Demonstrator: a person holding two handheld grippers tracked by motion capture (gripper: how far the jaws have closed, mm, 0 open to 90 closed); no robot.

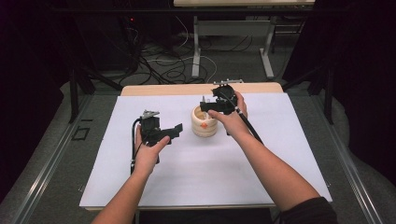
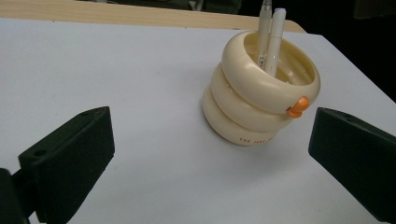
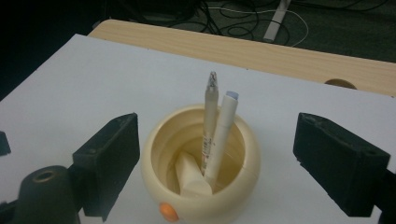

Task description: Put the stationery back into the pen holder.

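Observation:
A cream pen holder (image 1: 204,123) made of stacked rings, with an orange knob, stands on the white sheet. Two white pens (image 3: 219,130) lean upright in the pen holder (image 3: 243,158) beside a cream block (image 3: 191,179). My right gripper (image 1: 211,104) hovers over the holder's far rim; my right gripper (image 3: 219,135) is open, jaws spread either side of the pens and touching nothing. My left gripper (image 1: 171,132) sits just left of the holder. From the left gripper view, my left gripper (image 2: 210,135) is open and empty, with the holder (image 2: 261,93) ahead, slightly right.
The white sheet (image 1: 196,163) covers most of a wooden table (image 1: 159,89), whose bare strip shows at the back. Cables (image 1: 173,65) and another table's legs (image 1: 267,51) lie on the floor beyond. Dark frame rails run along both sides.

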